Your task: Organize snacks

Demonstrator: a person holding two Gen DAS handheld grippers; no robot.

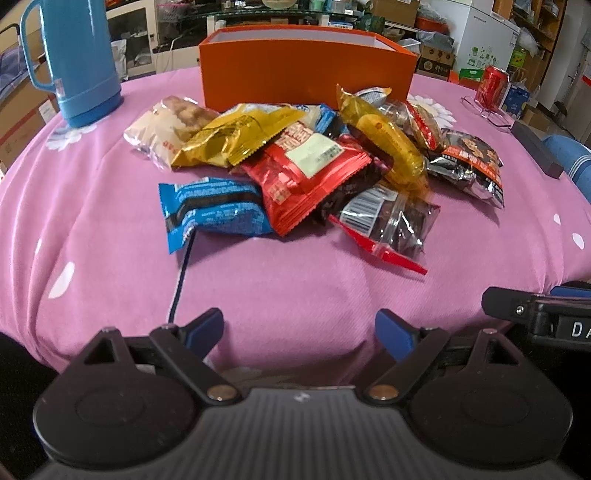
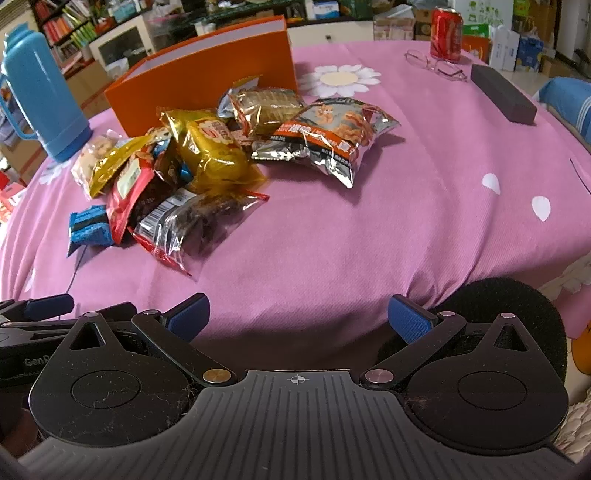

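Two grippers, both with fingers spread wide and holding nothing, hover low over the near edge of a round table point(image 1: 110, 206) draped in pink cloth, well short of the snacks. Largest item: an open orange box point(image 1: 306, 79) at the far side, seemingly empty as far as its visible inner wall shows, with the snack pile lying just in front of it and partly touching its base. Beside it to the left, a tall blue thermos point(image 1: 79, 62); a wide sweep of the left gripper point(image 1: 299, 330) toward the box could knock it over. Within the pile, the packets overlap: a red packet point(image 1: 314, 177) rests on a blue wafer packet point(image 1: 212, 210) and a clear zip bag point(image 1: 391, 221), so lifting any lower one would probably drag or scatter its neighbours. Glossy film wrappers such as the yellow packet point(image 2: 214, 151) are likely to slip from a shallow pinch, and crisp contents in the silver-orange bag point(image 2: 332, 136) may crush under a hard squeeze. Smaller hazards lie near the reach of the right gripper point(image 2: 299, 321): a red can point(image 2: 447, 33), a dark block point(image 2: 502, 94), and eyeglasses point(image 2: 436, 64), the last fragile if brushed.
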